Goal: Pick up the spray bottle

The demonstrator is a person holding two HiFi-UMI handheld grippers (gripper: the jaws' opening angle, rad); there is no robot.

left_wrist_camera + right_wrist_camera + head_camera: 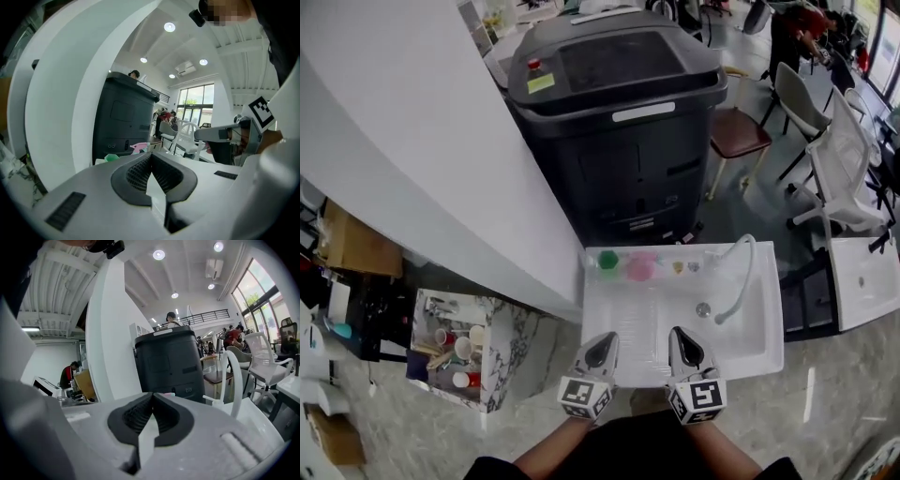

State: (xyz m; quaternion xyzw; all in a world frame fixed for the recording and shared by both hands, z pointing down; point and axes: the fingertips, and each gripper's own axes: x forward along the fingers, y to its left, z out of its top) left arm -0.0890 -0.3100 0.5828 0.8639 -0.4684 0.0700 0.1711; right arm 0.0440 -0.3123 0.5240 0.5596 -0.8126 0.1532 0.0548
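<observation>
Two grippers sit side by side at the bottom of the head view, each on a bare forearm (555,448). The left gripper (604,343) has its jaws pressed together with nothing between the ribbed pads, as its own view shows. The right gripper (682,339) is likewise closed and empty. Both tips hang over the near rim of a white sink (752,349), side by side and near each other.

Inside the basin lie a round drain (703,308) and, just right of it, the end of a curved white faucet (742,270) that rises from the back right corner.

Along the sink's back ledge stands a row of small things. A green object (608,261) is at the left. The pink spray bottle (640,268) is just to its right, well apart from both grippers; its trigger head shows in the left gripper view. Next to it comes a small yellow item (678,267).

Left of the sink, lower down, an open marble-patterned box (508,349) holds cups. Behind the sink looms a large black machine (619,122), with a curved white wall (412,150) sweeping away to its left. Farther right stand a brown-seated chair (739,133) and a white chair (848,169).
</observation>
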